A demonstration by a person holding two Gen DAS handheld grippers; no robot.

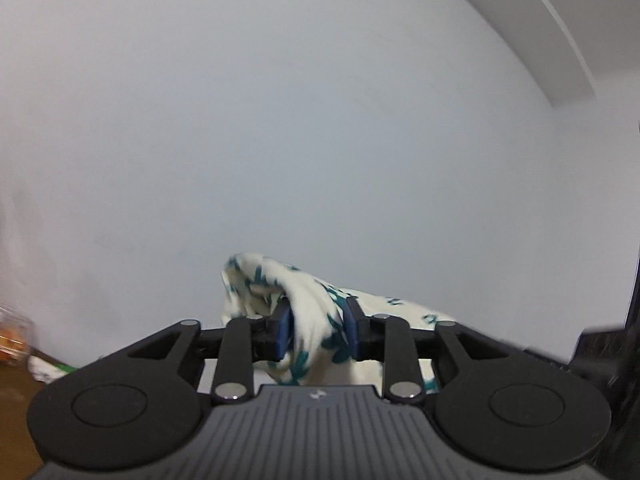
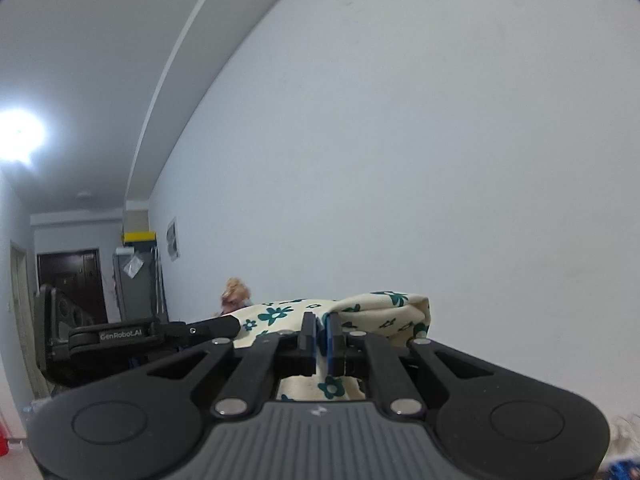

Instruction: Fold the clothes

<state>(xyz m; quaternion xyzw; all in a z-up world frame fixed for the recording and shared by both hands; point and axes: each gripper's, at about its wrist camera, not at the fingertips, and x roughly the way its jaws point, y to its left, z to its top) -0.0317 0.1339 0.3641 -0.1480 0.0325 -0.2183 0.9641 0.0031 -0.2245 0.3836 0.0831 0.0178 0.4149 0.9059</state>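
We have the garment [image 1: 316, 312], a cream cloth printed with teal flowers, lifted off whatever it lay on and stretched between our two tools, both pointing level at the plain pale wall [image 1: 320, 140]. Our left gripper [image 1: 317, 330] is clamped on a thick bunched fold of the cloth, its blue pads set apart only by the wad between them, with fabric spilling over the top and hanging below the jaws. Our right gripper [image 2: 322, 340] is pinched almost fully together on a thin edge of the same cloth, which rises in a small hump to the right of its jaws and hangs down beneath them. In the right wrist view the printed band runs leftward from our right jaws toward the other tool [image 2: 120, 336], whose dark body sits close by at the left, so the long axis of the held edge lies left to right between the two grips, roughly across our line of sight. We judge that both hands are equally placed, each at one end of that edge, and the rest of the garment hangs below, out of sight. The coming move turns on keeping that edge taut and level while we lower the hanging part. The surface to lay it on is not visible here.
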